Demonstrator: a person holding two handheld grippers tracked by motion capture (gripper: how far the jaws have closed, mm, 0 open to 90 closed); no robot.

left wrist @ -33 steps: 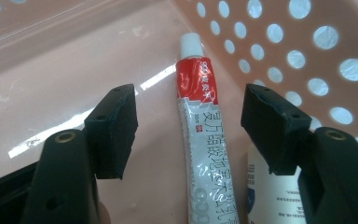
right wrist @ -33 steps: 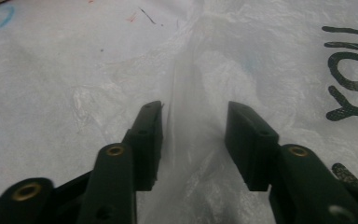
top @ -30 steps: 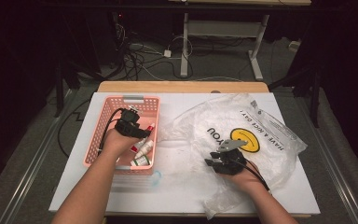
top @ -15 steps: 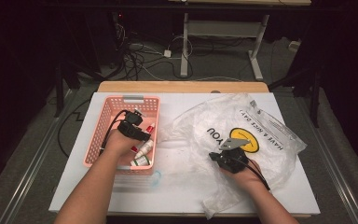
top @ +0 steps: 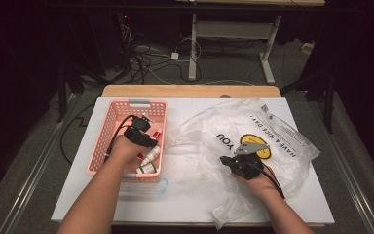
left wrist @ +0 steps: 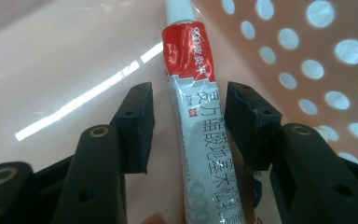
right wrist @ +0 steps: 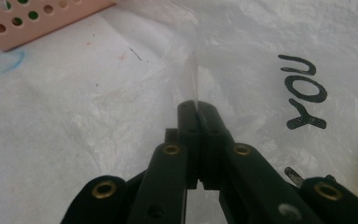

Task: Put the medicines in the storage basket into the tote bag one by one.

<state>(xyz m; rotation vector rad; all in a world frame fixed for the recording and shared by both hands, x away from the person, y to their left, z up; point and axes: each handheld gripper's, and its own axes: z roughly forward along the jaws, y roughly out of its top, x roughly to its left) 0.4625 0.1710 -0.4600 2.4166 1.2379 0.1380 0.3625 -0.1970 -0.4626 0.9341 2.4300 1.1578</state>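
A white tube with a red top band [left wrist: 191, 121] lies on the floor of the pink perforated basket [top: 102, 146]. My left gripper [left wrist: 189, 100] reaches down into the basket [left wrist: 307, 51] and straddles the tube. Its jaws have just been closing, with a thin gap left on each side, so it is open. In the high view the left gripper [top: 143, 139] sits over several small bottles. My right gripper [right wrist: 198, 109] is shut on a raised fold of the clear plastic bag [right wrist: 74, 116]. It [top: 231, 161] rests on the bag [top: 282, 146] near the printed smiley.
The bag is spread over the right half of the white table [top: 190, 200], with "YOU" printed in black [right wrist: 305, 91]. The basket corner [right wrist: 37, 23] lies up and left of the right gripper. Cables and table legs stand on the dark floor beyond.
Both hands stay nearly where they were. The right gripper has crept slightly farther onto the bag.
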